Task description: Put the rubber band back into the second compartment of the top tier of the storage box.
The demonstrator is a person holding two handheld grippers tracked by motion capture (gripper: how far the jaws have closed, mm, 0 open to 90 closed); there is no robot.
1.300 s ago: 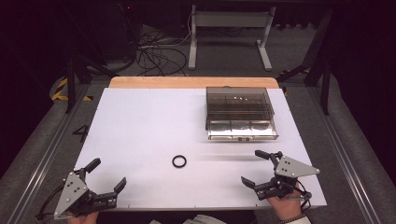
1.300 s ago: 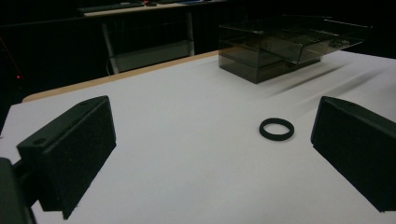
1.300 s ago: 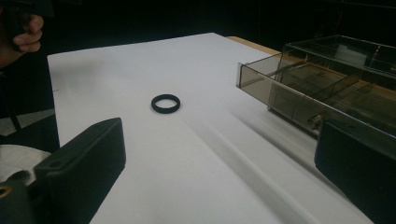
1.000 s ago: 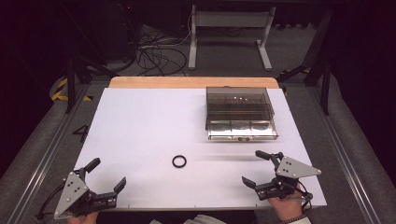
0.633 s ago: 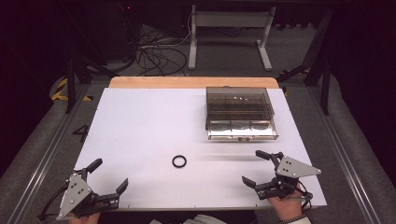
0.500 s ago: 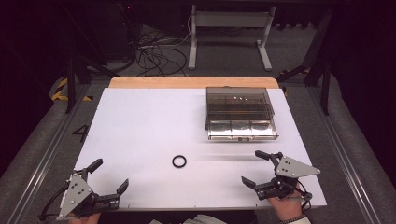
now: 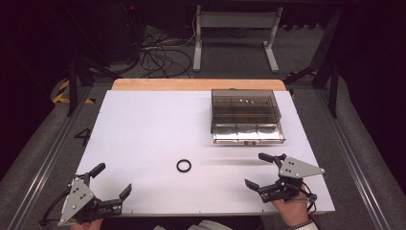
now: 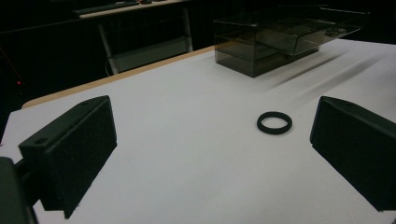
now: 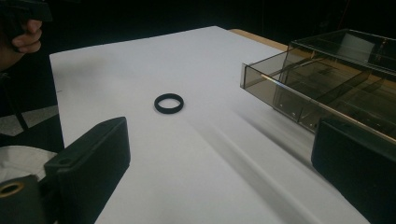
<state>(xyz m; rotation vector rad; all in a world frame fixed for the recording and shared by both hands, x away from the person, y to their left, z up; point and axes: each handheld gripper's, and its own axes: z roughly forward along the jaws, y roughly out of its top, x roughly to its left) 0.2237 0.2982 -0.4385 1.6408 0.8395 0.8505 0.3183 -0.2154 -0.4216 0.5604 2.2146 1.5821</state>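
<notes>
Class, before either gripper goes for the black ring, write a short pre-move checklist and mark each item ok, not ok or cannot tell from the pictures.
1. Left gripper jaws wide open, holding nothing: ok.
2. Right gripper jaws wide open, holding nothing: ok.
3. Black ring lies flat on the white table, apart from both grippers: ok.
4. Path from each gripper to the ring is bare tabletop: ok.
5. Clear compartment box stands apart from the ring: ok.
6. Box lid open or shut: cannot tell.
</notes>
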